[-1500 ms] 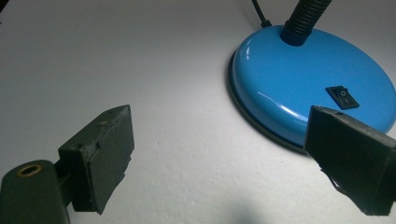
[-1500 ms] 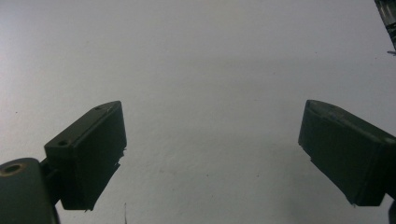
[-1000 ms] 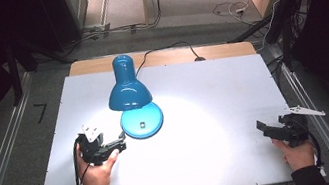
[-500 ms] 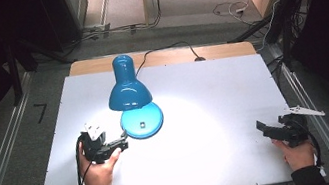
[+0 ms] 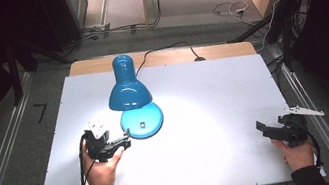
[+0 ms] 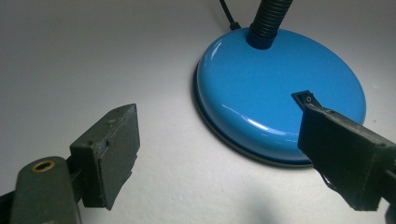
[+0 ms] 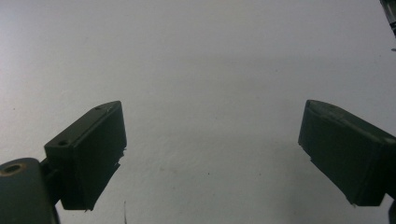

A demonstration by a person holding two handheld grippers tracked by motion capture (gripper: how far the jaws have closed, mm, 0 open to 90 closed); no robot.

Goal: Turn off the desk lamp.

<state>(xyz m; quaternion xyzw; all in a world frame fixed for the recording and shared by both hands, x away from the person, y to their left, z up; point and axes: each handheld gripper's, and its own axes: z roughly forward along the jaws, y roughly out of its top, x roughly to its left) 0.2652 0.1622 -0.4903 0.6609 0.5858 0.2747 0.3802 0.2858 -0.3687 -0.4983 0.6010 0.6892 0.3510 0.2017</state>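
We see our left gripper [image 5: 122,142] gaping wide and empty just short of the lamp [image 5: 127,89] base [image 6: 280,93], one jaw overlapping its switch [image 6: 306,98], while our right gripper [image 5: 266,128], equally wide, holds nothing far off.

Glossy blue lamp base [image 6: 275,93], matt table [image 6: 93,56]

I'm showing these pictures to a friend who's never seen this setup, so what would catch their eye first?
Most likely the glossy blue metal desk lamp, switched on and casting a bright pool of light on the white table. Next, the left tongs, open beside the lamp's round blue base near its small black switch. The right tongs rest open at the table's right edge.
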